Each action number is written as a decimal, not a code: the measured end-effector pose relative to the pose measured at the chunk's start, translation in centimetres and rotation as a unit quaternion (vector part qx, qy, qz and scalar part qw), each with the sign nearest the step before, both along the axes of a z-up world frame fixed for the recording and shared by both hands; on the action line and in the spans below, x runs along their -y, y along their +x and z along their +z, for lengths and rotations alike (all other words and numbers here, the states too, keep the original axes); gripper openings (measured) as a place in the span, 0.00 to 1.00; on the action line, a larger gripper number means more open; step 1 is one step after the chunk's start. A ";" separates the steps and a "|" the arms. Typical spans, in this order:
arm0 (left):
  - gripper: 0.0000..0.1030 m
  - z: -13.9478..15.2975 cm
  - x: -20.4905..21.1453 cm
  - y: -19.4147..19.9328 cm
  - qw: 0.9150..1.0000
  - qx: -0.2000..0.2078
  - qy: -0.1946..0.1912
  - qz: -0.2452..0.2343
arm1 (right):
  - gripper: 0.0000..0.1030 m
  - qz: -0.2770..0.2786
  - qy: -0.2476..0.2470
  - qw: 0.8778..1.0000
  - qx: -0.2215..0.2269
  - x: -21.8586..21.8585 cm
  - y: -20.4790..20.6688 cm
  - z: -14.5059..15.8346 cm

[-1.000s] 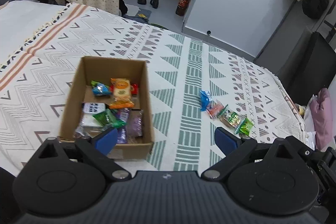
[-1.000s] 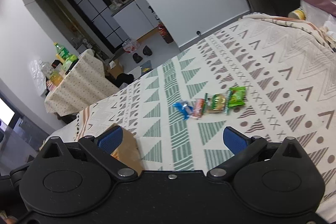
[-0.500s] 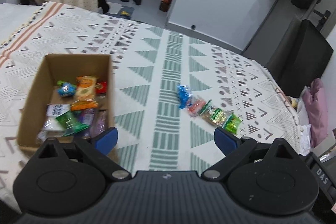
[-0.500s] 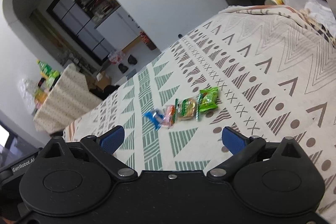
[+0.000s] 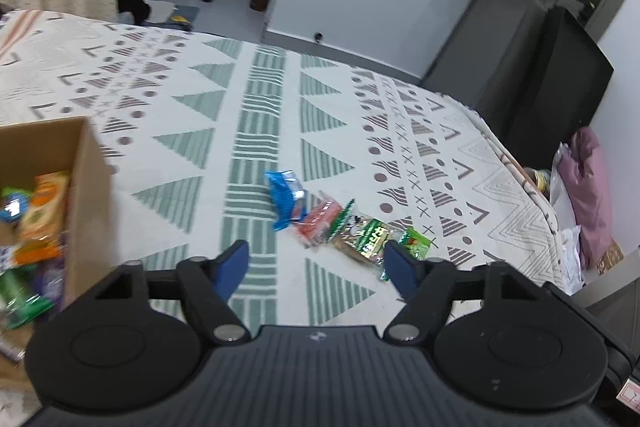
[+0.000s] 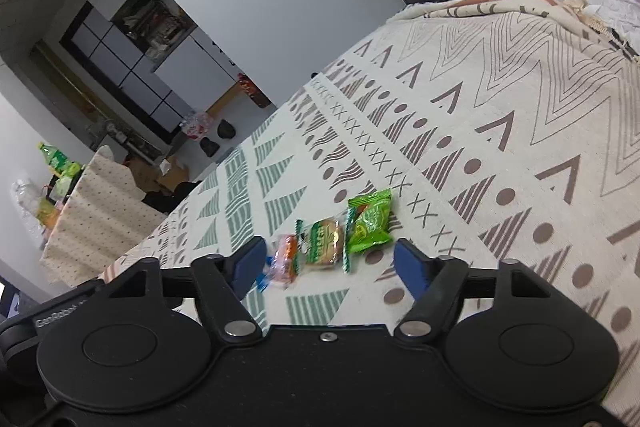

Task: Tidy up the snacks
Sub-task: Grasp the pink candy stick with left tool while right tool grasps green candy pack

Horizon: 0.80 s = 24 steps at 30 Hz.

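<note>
Left wrist view. The left gripper (image 5: 316,259) occupied the lower part of the frame, its two blue-padded fingers (image 5: 231,263) spread apart and holding nothing. Four snack packets lay in a touching row on the patterned bedspread (image 5: 256,115) at centre frame: a blue packet (image 5: 286,197), an orange-red packet (image 5: 318,221), a green-and-clear biscuit packet (image 5: 362,237) and a bright green packet (image 5: 416,241); the last was partly hidden by the right-hand finger. Their printing was too blurred to read. A cardboard box (image 5: 86,187) at the left edge held several more packets, blurred beyond counting.

Right wrist view. The right gripper (image 6: 330,261) filled the lower frame, its fingers (image 6: 412,267) likewise spread and empty. Between them, just beyond the tips, lay the orange-red packet (image 6: 286,257), the biscuit packet (image 6: 324,241) and the bright green packet (image 6: 370,223); only a sliver of the blue packet (image 6: 263,279) showed. The legible writing was "GenRobot", moulded on the other gripper's body (image 6: 60,319) at lower left.
</note>
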<state>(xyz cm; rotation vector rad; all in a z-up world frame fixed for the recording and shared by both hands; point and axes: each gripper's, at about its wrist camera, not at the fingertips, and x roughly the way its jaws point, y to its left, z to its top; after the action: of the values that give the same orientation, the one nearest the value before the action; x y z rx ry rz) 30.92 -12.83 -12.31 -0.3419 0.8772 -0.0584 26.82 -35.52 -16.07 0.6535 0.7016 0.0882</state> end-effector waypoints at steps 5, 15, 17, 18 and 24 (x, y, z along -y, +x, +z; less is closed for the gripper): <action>0.54 -2.0 1.1 3.1 1.000 -0.009 0.008 -0.022 | 0.54 -0.009 -0.006 1.000 -0.021 0.0 2.4 -1.6; 0.43 -5.9 2.9 8.1 0.998 -0.026 0.033 -0.046 | 0.54 -0.015 -0.013 0.998 -0.052 -0.2 6.1 -4.3; 0.40 -6.7 3.2 8.9 0.998 -0.033 0.033 -0.052 | 0.54 -0.012 -0.019 0.998 -0.053 -0.4 6.6 -4.6; 0.38 -7.0 3.3 9.2 0.997 -0.035 0.034 -0.056 | 0.54 -0.011 -0.022 0.998 -0.053 -0.5 6.8 -4.8; 0.35 -8.9 3.7 10.6 0.996 -0.045 0.046 -0.053 | 0.52 -0.011 -0.026 0.998 -0.064 -0.7 8.1 -5.8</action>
<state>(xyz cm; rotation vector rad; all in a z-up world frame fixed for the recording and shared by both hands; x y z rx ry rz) 41.48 -16.49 -21.19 -0.2118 0.9835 -0.1015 34.89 -34.84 -21.86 0.6200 0.8177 0.0064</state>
